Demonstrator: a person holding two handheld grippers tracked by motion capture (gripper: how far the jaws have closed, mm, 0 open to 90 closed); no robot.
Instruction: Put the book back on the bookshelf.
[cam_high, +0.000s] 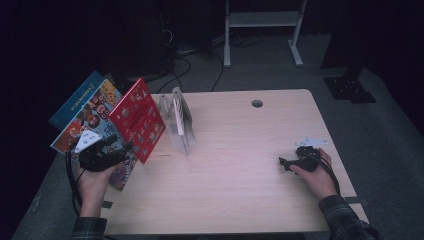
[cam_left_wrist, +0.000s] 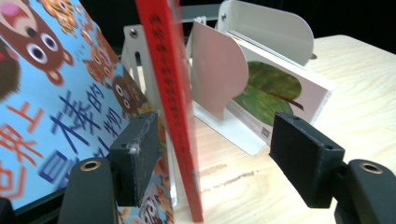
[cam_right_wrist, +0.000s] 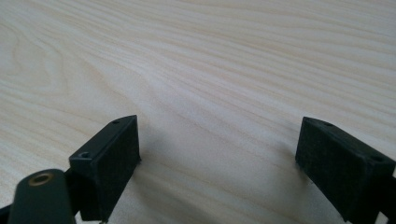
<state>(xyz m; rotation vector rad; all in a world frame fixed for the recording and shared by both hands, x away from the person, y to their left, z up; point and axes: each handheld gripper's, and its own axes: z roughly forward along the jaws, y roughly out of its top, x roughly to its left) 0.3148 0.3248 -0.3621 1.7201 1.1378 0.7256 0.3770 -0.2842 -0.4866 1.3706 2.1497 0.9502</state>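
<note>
- Left gripper (cam_high: 117, 152): I have it at the table's left edge, jaws apart, standing either side of the red book (cam_high: 137, 120). In the left gripper view the book's lower edge runs between the pads; whether the near pad touches it I cannot tell, the far pad stands clear. No clamp, by my reading.
- Red book: one. It stands tilted on its lower edge just left of the rack (cam_high: 181, 120), leaning toward the books behind it. I judge it is being steered toward a slot in the rack.
- Picture books: two behind the red one, a bear book (cam_high: 90, 122) and a blue book (cam_high: 75, 100) behind that, fanned and overhanging the table's left edge.
- Rack: one white bookstand with upright rounded dividers, near the table's back left. Three dividers show in the left gripper view.
- Thin book (cam_left_wrist: 280, 95): one already in the rack, leaning between two dividers, green picture on its cover.
- Right gripper (cam_high: 292, 162): I rest it on the table (cam_high: 240, 170) at the right, well apart from the books, jaws wide, nothing between them. I judge it idle, kept clear of the work.
- Hole (cam_high: 257, 103): one, in the tabletop near the far edge.
</note>
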